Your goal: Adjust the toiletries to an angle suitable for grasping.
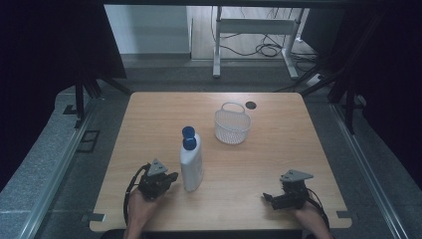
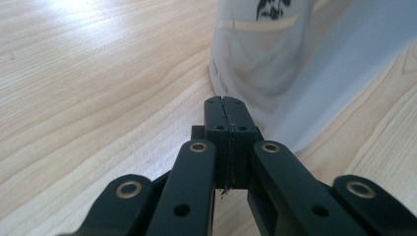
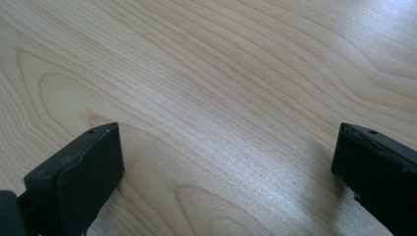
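Pale wood grain runs across the table on which we work, and near its middle in the high view stands our white bottle with a blue cap, upright, a little left of centre. Just left of the bottle's base, at the lower left of that frame, we hold the left gripper, its jaws pointing right toward the bottle and very close to its lower part; whether the tips touch it we cannot tell. In the left gripper view the left gripper has its two black jaws pressed flat against each other with nothing between them, and the bottle rises just beyond the tips in the upper right of the frame, its rounded white base resting on the wood, dark print showing at the top edge. At the lower right of the high view we hold the right gripper low over the table, well apart from the bottle, pointing left. In the right gripper view the right gripper has its jaws spread wide, one at the lower left and one at the lower right, with bare wood between them. A white mesh basket with a handle stands on the table to the upper right of the bottle, apart from it.
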Tool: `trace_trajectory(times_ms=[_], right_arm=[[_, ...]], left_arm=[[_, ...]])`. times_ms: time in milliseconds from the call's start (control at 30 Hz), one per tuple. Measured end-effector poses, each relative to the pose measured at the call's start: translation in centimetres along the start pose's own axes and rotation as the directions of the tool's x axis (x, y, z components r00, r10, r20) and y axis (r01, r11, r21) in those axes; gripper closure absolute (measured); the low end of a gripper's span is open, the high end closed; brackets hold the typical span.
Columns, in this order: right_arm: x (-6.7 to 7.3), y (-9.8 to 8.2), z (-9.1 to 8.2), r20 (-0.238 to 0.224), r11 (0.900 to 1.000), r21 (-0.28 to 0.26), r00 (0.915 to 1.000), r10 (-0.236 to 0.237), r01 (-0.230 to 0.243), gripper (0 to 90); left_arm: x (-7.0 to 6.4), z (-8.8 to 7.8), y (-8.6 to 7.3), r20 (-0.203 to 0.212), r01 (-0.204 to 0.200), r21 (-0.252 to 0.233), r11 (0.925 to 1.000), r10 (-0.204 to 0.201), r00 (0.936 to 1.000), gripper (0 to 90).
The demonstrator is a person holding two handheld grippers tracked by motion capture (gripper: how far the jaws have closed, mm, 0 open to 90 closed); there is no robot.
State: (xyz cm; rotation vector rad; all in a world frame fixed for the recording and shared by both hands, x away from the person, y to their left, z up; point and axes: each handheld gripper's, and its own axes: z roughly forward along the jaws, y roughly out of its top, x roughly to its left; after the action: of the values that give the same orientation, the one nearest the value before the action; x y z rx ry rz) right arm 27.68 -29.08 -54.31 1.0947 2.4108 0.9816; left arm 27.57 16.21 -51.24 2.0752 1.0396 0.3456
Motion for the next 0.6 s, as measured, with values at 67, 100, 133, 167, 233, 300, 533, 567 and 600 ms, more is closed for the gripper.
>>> trace_trajectory(times_ms=[67, 100, 133, 167, 233, 300, 533, 567, 600], right_arm=[[0.0, 0.0, 0.0, 0.000, 1.000, 0.000, 1.0000, 0.000, 0.000, 0.0], [0.0, 0.0, 0.0, 0.000, 1.000, 0.000, 1.0000, 0.000, 0.000, 0.0], [0.0, 0.0, 0.0, 0.000, 1.000, 0.000, 1.0000, 0.000, 0.000, 0.0], [0.0, 0.0, 0.0, 0.000, 1.000, 0.000, 1.0000, 0.000, 0.000, 0.0], [0.0, 0.0, 0.0, 0.000, 1.000, 0.000, 1.0000, 0.000, 0.000, 0.0], [0.0, 0.0, 0.0, -0.001, 1.000, 0.000, 1.0000, 0.000, 0.000, 0.0], [0.0, 0.0, 0.0, -0.001, 1.000, 0.000, 1.0000, 0.002, -0.002, 0.0], [0.0, 0.0, 0.0, -0.001, 1.000, 0.000, 1.0000, 0.001, -0.001, 0.0], [0.0, 0.0, 0.0, -0.001, 1.000, -0.001, 1.0000, 0.002, -0.002, 0.0]], left_arm=[[0.1, 0.1, 0.1, 0.000, 0.001, -0.002, 1.0000, -0.001, 1.0000, 89.1], [0.1, 0.2, 0.1, 0.000, 0.005, -0.005, 1.0000, -0.005, 1.0000, 89.2], [0.3, 0.4, 0.2, -0.001, 0.010, -0.006, 0.9999, -0.010, 0.9999, 89.2], [0.4, 0.5, 0.3, 0.000, 0.012, -0.005, 0.9999, -0.012, 0.9999, 89.2], [0.5, 0.7, 0.3, -0.001, 0.015, -0.005, 0.9999, -0.015, 0.9999, 89.2], [0.7, 1.0, 0.5, 0.001, 0.017, -0.004, 0.9998, -0.017, 0.9999, 89.2], [0.6, 2.0, 1.3, -0.003, -0.016, 0.004, 0.9999, 0.016, 0.9999, 89.2], [0.6, 2.2, 1.4, -0.004, -0.025, 0.011, 0.9996, 0.025, 0.9997, 89.2], [0.5, 2.4, 1.4, -0.004, -0.021, 0.006, 0.9998, 0.021, 0.9998, 89.2]])
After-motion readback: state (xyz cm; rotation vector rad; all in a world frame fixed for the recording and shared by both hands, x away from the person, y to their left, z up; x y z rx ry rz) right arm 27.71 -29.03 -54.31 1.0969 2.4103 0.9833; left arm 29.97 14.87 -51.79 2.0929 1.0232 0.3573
